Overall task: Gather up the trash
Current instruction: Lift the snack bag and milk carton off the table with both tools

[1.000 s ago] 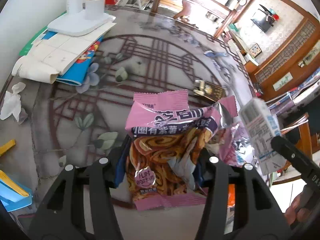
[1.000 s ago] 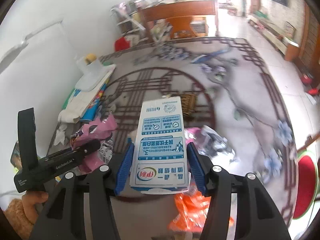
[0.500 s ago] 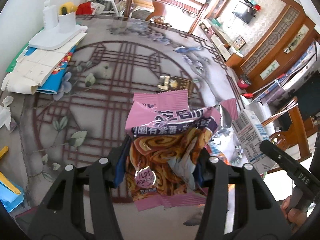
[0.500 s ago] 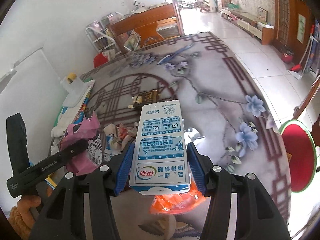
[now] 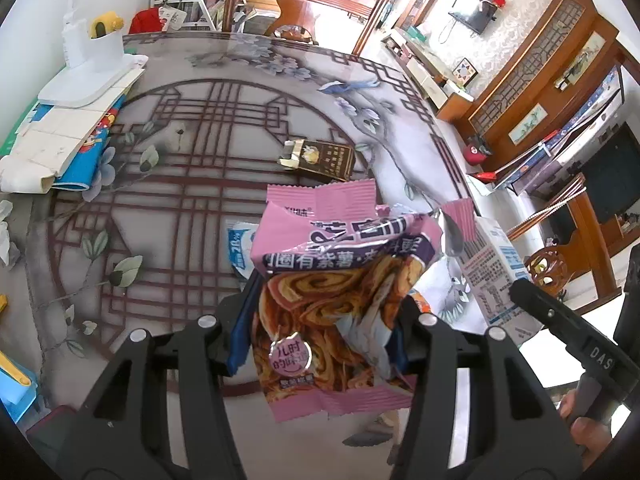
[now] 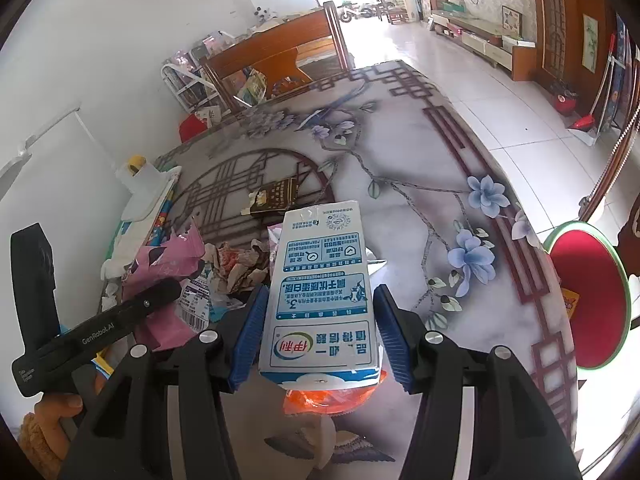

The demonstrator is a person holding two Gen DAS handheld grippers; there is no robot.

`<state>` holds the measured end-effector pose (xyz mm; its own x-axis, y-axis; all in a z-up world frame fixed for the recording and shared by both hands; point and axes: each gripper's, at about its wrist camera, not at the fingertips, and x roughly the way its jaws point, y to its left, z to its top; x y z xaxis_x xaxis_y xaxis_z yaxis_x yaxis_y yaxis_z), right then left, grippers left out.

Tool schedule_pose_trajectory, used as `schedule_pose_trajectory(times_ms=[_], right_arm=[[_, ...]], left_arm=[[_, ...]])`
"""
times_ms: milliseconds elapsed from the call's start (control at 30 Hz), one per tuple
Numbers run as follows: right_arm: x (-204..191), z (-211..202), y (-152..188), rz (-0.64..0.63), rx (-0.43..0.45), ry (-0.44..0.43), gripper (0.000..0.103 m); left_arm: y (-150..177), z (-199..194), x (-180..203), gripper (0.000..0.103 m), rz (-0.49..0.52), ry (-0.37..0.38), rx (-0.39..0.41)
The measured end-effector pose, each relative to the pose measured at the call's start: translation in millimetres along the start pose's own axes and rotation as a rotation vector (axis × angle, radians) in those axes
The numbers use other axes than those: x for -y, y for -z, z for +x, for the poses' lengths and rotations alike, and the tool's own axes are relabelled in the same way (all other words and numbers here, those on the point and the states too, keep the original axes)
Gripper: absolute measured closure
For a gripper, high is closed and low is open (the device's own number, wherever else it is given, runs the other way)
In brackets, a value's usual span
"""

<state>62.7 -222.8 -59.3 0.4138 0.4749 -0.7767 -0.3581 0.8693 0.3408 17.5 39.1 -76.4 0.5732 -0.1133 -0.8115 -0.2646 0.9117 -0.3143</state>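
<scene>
1. The left gripper [image 5: 320, 320] is clamped on a crumpled pink foil snack wrapper printed with spiral pastries [image 5: 332, 296]; the wrapper stands up between the blue pads and spills out past both the front and the back of the jaws.
2. The right gripper [image 6: 318, 332] is clamped on a white and blue milk carton [image 6: 320, 288], held lengthwise between its blue pads with the far end reaching well beyond the fingertips.
3. Judged step: both pieces are picked up and in carry above the round patterned tabletop [image 6: 420, 168]; no bin shows in either view, so the next move calls for finding where the trash goes and bringing both loads there.
4. More trash lies below and ahead of the jaws: a dark brown and gold cigarette box [image 5: 320, 160] beyond the wrapper, crumpled paper scraps [image 6: 236, 264] left of the carton, and an orange wrapper [image 6: 328, 396] under it.
5. The two grippers ride close, side by side. The table edge curves away to the right of the right jaws, with open tiled floor [image 6: 500, 112] beyond.
</scene>
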Motion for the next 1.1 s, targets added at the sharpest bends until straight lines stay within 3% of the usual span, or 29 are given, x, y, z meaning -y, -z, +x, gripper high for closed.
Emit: schedule_pose_trajectory(times_ms=[833,1100], right_arm=[[4.6,0.7,4.1,0.012,-0.007,-0.002,0.05],[4.9,-0.3,6.1,0.018,-0.005,0.0,0.05]], left_arm=[[5.2,2.7,-6.9,0.052,-0.029,0.003,-0.03],[4.9,-3.3,-2.3,0.052,-0.02,0.007,-0.005]])
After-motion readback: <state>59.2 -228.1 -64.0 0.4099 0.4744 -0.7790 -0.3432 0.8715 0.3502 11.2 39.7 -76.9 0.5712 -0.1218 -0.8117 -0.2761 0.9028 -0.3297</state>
